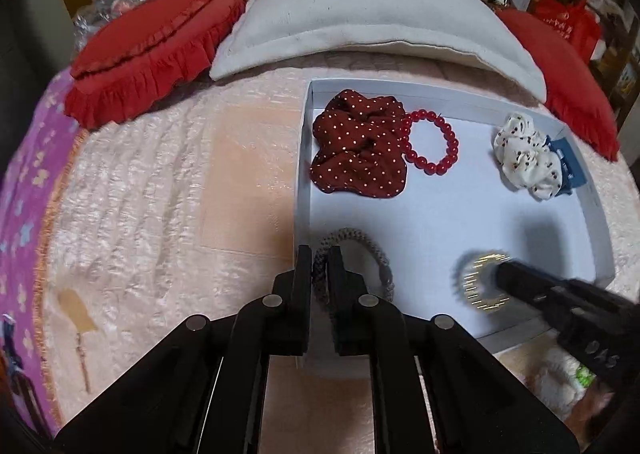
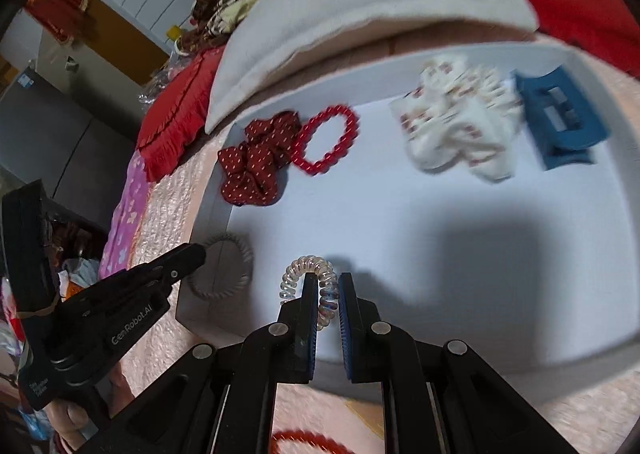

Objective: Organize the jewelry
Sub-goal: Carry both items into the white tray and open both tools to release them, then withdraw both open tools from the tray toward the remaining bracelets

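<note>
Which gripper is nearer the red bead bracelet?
Left, narrowly. The left gripper, shut on the grey hair tie, sits nearer the red bead bracelet; the right gripper grips the clear coil tie farther right.

Not much readable text here. In the right wrist view, "GenRobot.AI" is printed in pale letters along the black body of the left gripper point(image 2: 196, 254), down at about 8 o'clock in the picture. A smaller two-line label is stamped lower on the same body, near its rear end, but it's too tiny and blurred to be made out. In the left wrist view, a number is embossed on the side of the right gripper point(image 1: 500, 272), over at about 4 o'clock; it looks like "945", though the digits are seen at an angle and can't be fully trusted.
</note>
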The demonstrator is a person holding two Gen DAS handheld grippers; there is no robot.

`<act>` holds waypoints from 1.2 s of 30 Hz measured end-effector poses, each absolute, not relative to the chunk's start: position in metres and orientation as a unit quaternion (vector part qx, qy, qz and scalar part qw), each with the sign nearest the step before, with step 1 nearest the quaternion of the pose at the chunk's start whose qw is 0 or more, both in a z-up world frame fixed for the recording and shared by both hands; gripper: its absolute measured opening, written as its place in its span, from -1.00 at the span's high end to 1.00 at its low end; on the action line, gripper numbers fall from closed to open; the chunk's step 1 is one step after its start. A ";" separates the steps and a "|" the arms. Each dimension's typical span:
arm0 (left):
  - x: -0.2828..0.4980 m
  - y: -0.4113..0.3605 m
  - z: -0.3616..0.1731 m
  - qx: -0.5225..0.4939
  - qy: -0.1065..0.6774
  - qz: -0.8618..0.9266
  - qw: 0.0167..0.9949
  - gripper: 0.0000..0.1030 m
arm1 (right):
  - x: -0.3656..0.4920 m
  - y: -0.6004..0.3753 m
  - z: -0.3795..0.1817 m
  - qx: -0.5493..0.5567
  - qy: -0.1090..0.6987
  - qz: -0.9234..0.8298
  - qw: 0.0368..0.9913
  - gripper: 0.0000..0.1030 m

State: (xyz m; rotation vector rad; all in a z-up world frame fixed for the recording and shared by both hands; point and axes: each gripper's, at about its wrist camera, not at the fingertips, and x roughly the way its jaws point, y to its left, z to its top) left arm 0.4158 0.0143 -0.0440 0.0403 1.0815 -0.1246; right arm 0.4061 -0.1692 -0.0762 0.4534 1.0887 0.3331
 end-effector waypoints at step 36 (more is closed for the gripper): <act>0.130 0.032 0.003 -0.030 0.411 0.031 0.911 0.29 | 0.125 -0.209 -0.068 0.150 0.439 0.070 0.883 0.29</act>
